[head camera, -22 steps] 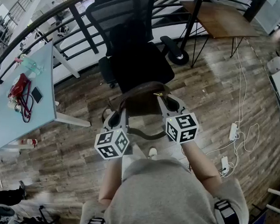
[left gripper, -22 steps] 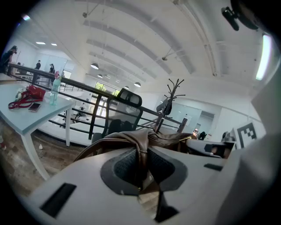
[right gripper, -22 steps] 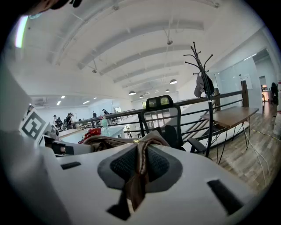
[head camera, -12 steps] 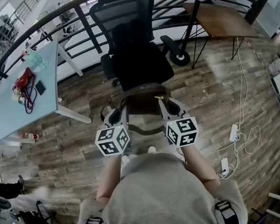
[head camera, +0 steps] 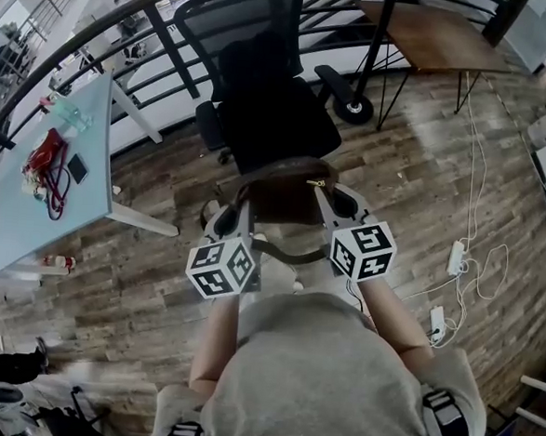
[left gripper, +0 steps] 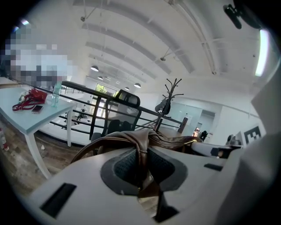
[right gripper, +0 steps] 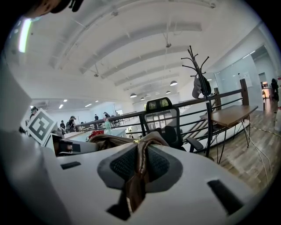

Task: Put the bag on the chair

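A brown leather bag [head camera: 284,193] hangs in the air between my two grippers, just in front of the black office chair [head camera: 263,100]. My left gripper [head camera: 239,208] is shut on the bag's left strap [left gripper: 141,154], pinched between its dark pads. My right gripper [head camera: 323,199] is shut on the right strap [right gripper: 140,165]. The chair's mesh back [left gripper: 124,110] shows ahead in the left gripper view, and the chair [right gripper: 163,123] is also straight ahead in the right gripper view. The seat [head camera: 275,129] is bare.
A light blue table [head camera: 32,196] with a red item [head camera: 46,155], a phone and a bottle stands at the left. A black railing [head camera: 128,25] runs behind the chair. A wooden desk [head camera: 435,37] is at the back right, cables and power strips [head camera: 452,262] on the floor at right.
Both grippers and the bag have moved a little forward toward the chair; the grip on both straps is unchanged.
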Motion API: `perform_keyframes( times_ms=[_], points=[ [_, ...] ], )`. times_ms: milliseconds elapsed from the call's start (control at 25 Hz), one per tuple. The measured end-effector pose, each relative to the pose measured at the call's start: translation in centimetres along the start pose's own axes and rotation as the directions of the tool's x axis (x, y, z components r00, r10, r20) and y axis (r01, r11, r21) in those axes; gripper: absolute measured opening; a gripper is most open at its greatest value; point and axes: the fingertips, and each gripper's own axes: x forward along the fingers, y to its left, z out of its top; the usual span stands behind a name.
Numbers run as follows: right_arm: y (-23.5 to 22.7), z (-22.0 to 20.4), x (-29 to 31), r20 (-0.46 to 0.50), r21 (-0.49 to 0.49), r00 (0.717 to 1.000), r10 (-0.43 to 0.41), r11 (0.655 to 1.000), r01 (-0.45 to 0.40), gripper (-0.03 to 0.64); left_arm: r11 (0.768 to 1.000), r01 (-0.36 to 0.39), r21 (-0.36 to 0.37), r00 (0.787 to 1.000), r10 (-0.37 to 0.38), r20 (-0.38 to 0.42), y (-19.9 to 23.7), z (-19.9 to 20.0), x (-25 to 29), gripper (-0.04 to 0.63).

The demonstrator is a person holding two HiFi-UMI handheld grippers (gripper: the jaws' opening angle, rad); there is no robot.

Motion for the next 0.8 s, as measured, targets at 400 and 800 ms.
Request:
perform_keyframes(
  times_ms=[400, 800],
  points=[
    [-3.2, 1.0, 7.5, -0.026, 0.019, 0.999, -0.034, 0.999, 0.035, 0.035, 1.0, 0.02, -0.024, 0.999, -0.021, -0.027, 3.2, 2.1, 7.3, 0.048],
    [-6.2, 4.4, 17.8, -0.035, 0.048, 0.997, -0.071, 0.996, 0.072, 0.035, 0.998, 0.058, -0.014, 0.997, -0.058, -0.052, 7.9, 7.4, 16.6, 0.048]
  ],
)
